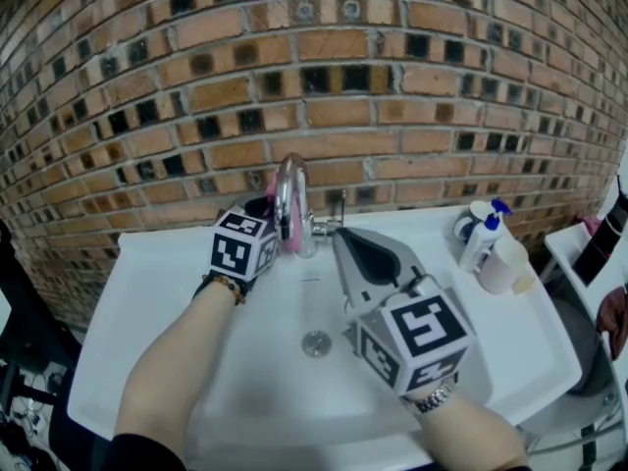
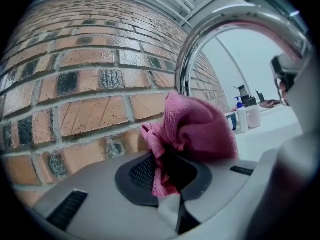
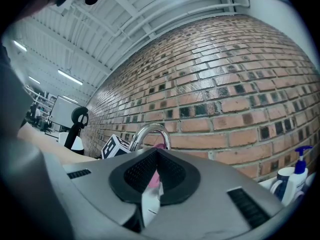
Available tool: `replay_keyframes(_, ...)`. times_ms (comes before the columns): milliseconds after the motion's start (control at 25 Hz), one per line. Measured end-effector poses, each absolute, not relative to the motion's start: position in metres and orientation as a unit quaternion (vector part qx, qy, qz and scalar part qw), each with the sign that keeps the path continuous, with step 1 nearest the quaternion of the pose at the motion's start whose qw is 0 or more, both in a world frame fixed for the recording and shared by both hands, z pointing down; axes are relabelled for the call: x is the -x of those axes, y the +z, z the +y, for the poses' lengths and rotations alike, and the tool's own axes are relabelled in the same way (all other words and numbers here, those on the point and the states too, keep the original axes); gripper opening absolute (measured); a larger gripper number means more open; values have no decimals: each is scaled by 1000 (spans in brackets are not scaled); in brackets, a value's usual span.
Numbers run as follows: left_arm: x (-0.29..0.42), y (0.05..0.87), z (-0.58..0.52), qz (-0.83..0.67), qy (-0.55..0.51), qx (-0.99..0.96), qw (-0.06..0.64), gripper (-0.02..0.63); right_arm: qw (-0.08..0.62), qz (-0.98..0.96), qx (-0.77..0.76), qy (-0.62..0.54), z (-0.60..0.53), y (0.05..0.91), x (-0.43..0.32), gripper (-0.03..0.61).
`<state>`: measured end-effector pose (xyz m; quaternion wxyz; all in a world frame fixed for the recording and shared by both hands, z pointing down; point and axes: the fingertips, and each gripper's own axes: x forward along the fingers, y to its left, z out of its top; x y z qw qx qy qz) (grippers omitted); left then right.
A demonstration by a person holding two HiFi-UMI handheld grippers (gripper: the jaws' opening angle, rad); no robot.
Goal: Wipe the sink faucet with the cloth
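Left claw [image 2: 167, 171]: jaws pinched on pink cloth [image 2: 200, 126], pointing near level, slightly down. Left forearm [image 1: 172, 371] bare, stretched forward, bead bracelet [image 1: 222, 283] at wrist. Right claw [image 3: 154, 176]: jaws closed together, nothing gripped, pointing about level. Right wrist [image 1: 437, 400] low in head view, metal band on it.

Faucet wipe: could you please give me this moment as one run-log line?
left gripper: shut on pink cloth | cloth: beside faucet neck | right gripper: shut, empty, above sink

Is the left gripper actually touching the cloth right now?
Touching. The left gripper view shows the left gripper with its jaws closed on the pink cloth, which bunches out ahead of them.
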<state>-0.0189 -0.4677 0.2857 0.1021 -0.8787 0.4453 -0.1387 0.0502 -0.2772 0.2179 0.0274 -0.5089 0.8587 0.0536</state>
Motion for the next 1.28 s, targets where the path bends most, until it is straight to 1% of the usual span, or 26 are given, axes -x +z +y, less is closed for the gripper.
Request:
replay_keyframes(480,30,304,-462,460,-145,871,92,32,22,860,508,47,-275,224,-50,11)
replay_keyframes(640,35,317,-461,462,-170,866,87,32,18,861,507,45,-275,227,-48,11)
replay_keyframes(1280,35,371,-463,465,-204,860,41,32,12,862,506,42,-276,232,-45,11)
